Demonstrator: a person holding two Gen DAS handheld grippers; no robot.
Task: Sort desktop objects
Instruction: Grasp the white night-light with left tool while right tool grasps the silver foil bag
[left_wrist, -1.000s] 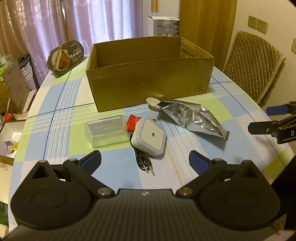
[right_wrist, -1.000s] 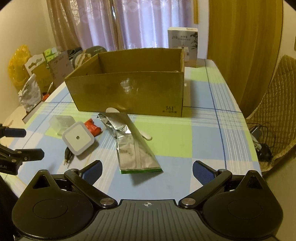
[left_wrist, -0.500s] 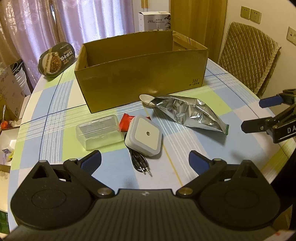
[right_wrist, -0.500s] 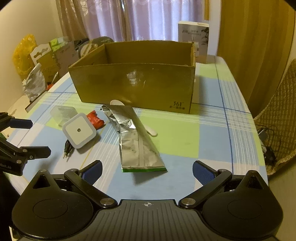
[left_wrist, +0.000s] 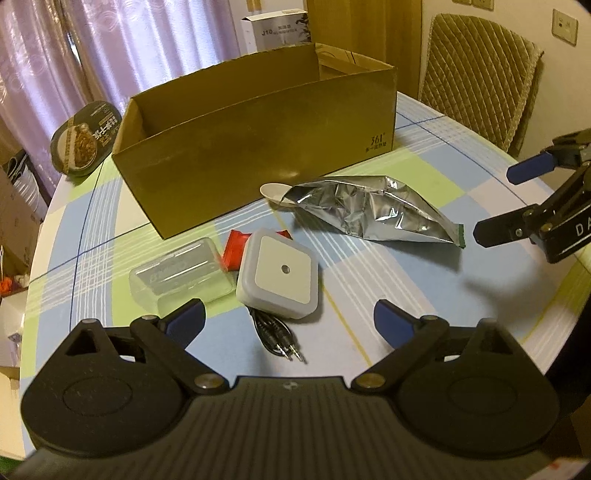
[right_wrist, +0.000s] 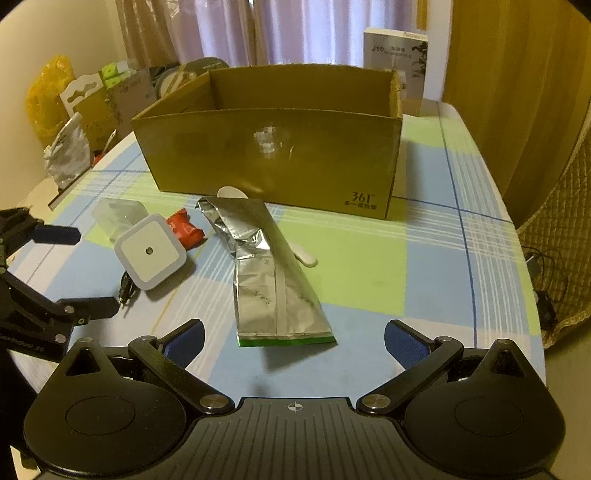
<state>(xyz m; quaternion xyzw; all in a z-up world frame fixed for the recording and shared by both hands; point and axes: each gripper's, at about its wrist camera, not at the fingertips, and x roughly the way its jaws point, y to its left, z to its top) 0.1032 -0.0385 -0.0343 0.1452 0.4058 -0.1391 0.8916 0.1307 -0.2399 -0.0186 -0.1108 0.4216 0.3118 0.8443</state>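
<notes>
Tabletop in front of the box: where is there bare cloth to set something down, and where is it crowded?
Free: the stretch right of the foil pouch, bordered by the cardboard box and the table's right edge. Crowded: left of the pouch, where the white square device, red packet, clear plastic case and black cable cluster. A white spoon lies under the pouch.

Both wrist views face the cardboard box (left_wrist: 258, 147).

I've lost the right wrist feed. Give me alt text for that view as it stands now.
The open right claw hovers over a checked table, aimed at a silver foil pouch lying flat, with a white spoon beneath it. Behind stands an open cardboard box; to the left are a white square night light, a red packet, a clear plastic case and the open left claw.
</notes>
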